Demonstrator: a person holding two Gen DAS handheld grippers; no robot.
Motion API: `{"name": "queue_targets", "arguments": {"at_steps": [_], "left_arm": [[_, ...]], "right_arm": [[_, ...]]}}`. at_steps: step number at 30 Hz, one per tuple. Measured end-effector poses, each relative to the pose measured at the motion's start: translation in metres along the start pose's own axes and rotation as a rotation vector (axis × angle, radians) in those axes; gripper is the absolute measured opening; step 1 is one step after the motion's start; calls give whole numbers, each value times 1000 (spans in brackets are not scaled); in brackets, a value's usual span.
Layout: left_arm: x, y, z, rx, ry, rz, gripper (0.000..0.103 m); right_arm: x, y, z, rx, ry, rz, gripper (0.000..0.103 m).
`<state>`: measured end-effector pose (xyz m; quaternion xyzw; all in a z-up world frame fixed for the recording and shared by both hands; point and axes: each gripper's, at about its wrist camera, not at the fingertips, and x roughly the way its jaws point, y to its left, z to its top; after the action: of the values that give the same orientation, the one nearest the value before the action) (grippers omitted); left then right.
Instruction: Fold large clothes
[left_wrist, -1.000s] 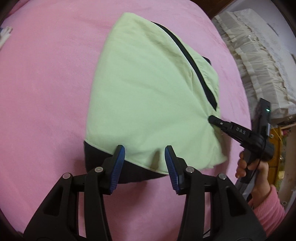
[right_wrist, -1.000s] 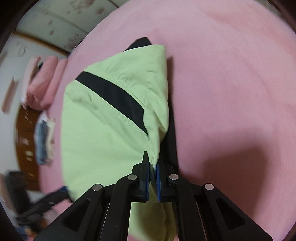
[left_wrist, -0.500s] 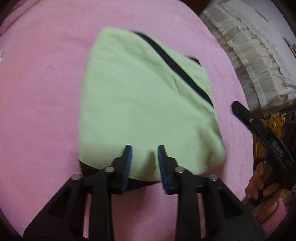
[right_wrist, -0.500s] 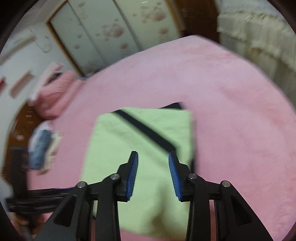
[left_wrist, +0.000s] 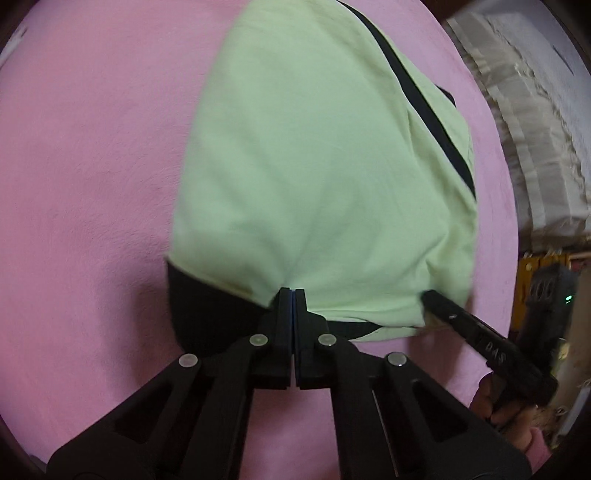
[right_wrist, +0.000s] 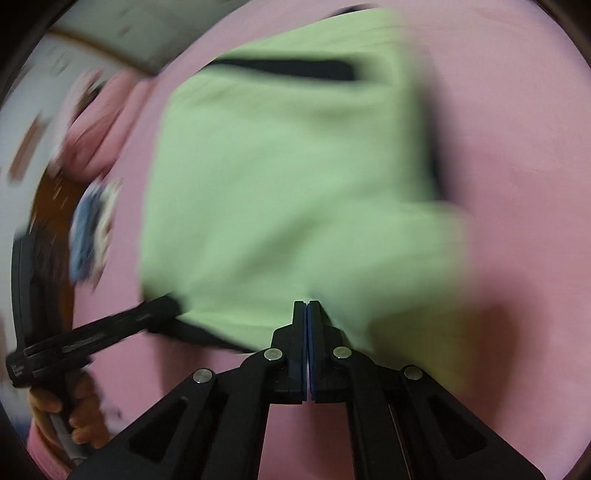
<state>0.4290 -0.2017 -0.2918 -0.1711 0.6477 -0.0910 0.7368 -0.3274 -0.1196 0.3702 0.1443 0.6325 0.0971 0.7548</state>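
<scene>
We see a big pink bed (left_wrist: 92, 166) under everything. On it lies a folded green top (left_wrist: 314, 166) with a black stripe (left_wrist: 417, 96) running across its far side. A black layer (left_wrist: 207, 310) peeks out from under the near edge of the top.

The top lies right in front of both grippers. Our left gripper (left_wrist: 293, 295) has just been closing, and now its two fingers are pressed together on the near edge of the top, where the cloth puckers. To its right, our right gripper (left_wrist: 432, 297) touches the near right corner of the top.

The right wrist view is blurry. There our right gripper (right_wrist: 306, 308) has just been closing too, and its fingers are squeezed together on the near edge of the top. To its left we see the left gripper (right_wrist: 166, 304) at the near left corner, and the hand (right_wrist: 70, 417) that holds it.

Far off to the right of the left gripper are pale, frilly pillows (left_wrist: 524, 140).
</scene>
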Motion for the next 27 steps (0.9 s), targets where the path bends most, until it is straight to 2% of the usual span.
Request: {"name": "queue_targets", "arguments": {"at_steps": [2, 5, 6, 7, 9, 10, 11, 13, 15, 17, 18, 19, 20, 22, 24, 26, 27], "left_arm": [[-9, -2, 1, -5, -7, 14, 1], [-31, -12, 0, 102, -80, 21, 1], [-36, -17, 0, 131, -96, 14, 1], [-35, -21, 8, 152, -104, 16, 1], [-21, -27, 33, 155, -106, 47, 1], [-12, -26, 48, 144, -112, 27, 1], [-6, -24, 58, 135, -129, 20, 1], [6, -21, 78, 126, -153, 24, 1], [12, -16, 93, 112, -185, 14, 1], [10, -11, 104, 109, -249, 43, 1], [8, -7, 110, 101, -284, 86, 1], [1, 0, 117, 80, -326, 150, 1], [-8, 10, 124, 49, -361, 166, 1], [-14, 20, 133, 11, -353, 125, 1], [-16, 17, 140, 45, -341, 116, 1], [-15, 6, 142, 114, -334, 94, 1], [-15, 1, 144, 132, -328, 60, 1]], "right_arm": [[-15, -17, -8, 24, -1, -38, 0], [-29, 2, -6, -50, -30, -72, 0], [-30, 20, 0, -74, -53, -28, 0], [-30, 31, 3, -98, -78, 66, 0], [-14, 38, 9, -115, -94, 195, 0], [-5, 44, 13, -108, -84, 230, 0], [12, 48, 20, -87, -58, 257, 0], [39, 47, 37, -24, -21, 251, 0], [48, 32, 52, 20, -40, 261, 0], [42, 19, 65, 8, -86, 207, 0], [32, 7, 68, -11, -135, 105, 0], [28, -4, 71, -13, -168, 42, 0], [19, -22, 75, 10, -202, -3, 0], [4, -51, 81, 78, -224, -25, 0], [-6, -60, 85, 104, -234, -62, 0], [-12, -44, 84, 64, -279, -67, 0], [-19, -30, 75, 4, -316, -42, 0]]}}
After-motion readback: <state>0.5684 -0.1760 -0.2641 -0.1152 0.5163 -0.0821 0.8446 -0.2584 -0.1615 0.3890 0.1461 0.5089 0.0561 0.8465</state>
